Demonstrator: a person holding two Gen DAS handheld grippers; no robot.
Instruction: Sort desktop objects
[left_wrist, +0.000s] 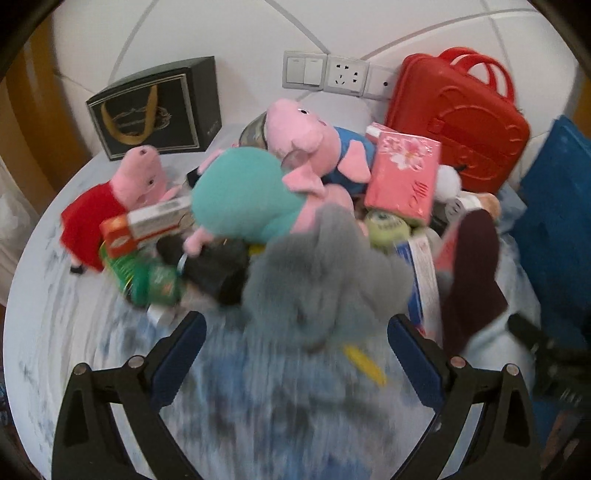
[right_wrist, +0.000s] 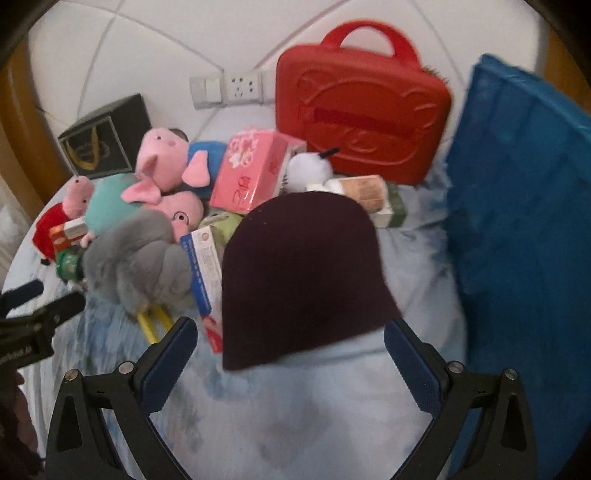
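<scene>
A heap of objects lies on a round pale-blue marbled table (left_wrist: 55, 314). My left gripper (left_wrist: 295, 325) is open, its blue pads on either side of a grey furry plush (left_wrist: 325, 273) with nothing clamped. In the right wrist view my right gripper (right_wrist: 291, 332) is open around the near edge of a dark maroon knit hat (right_wrist: 303, 273). The grey furry plush (right_wrist: 136, 258) sits to the hat's left. Pink pig plushes (left_wrist: 299, 129) (right_wrist: 162, 158), a teal-bodied pig plush (left_wrist: 243, 192) and a pink tissue pack (left_wrist: 402, 173) (right_wrist: 251, 173) are piled behind.
A red plastic case (right_wrist: 362, 107) leans on the white wall, a blue crate (right_wrist: 524, 229) stands at right, a dark gift box (left_wrist: 155, 107) at back left. An orange box (left_wrist: 147, 225), a green pack (left_wrist: 155, 284), a yellow pen (left_wrist: 365, 362) and a wall socket (left_wrist: 343, 75) also show.
</scene>
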